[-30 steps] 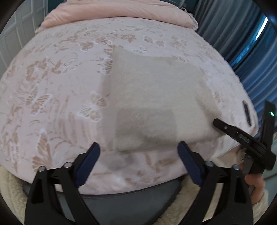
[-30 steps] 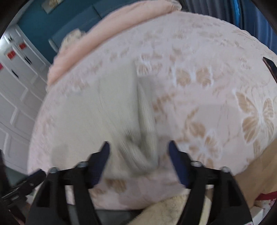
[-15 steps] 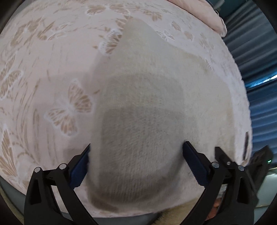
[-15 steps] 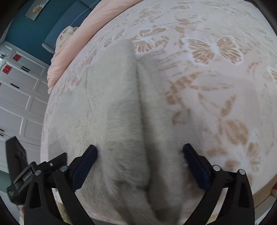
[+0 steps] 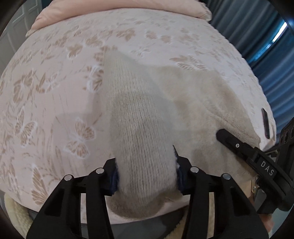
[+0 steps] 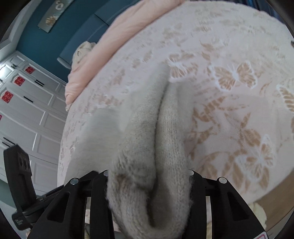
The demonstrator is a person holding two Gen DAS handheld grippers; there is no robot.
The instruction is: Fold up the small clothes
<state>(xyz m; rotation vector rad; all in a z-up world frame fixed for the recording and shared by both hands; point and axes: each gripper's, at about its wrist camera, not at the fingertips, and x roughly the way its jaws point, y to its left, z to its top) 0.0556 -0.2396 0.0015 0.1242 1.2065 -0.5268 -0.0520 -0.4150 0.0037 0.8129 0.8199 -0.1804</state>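
A cream knitted garment (image 5: 193,95) lies on a bed covered with a pink butterfly-pattern sheet (image 5: 55,92). My left gripper (image 5: 146,176) is shut on the garment's near left edge and lifts it in a raised ridge. My right gripper (image 6: 148,185) is shut on the garment (image 6: 147,132) at its near right edge, with bunched folds of knit between the jaws. The right gripper's black finger also shows in the left wrist view (image 5: 244,150), at the garment's right side.
A pink folded quilt (image 5: 119,11) lies at the head of the bed. A dark phone-like object (image 5: 265,122) lies on the sheet's right edge. Blue curtains (image 5: 257,33) hang on the right; white wardrobe doors (image 6: 27,114) stand on the left.
Both grippers were open over the flat garment; they moved down onto its near edge, closed on it and lifted it.
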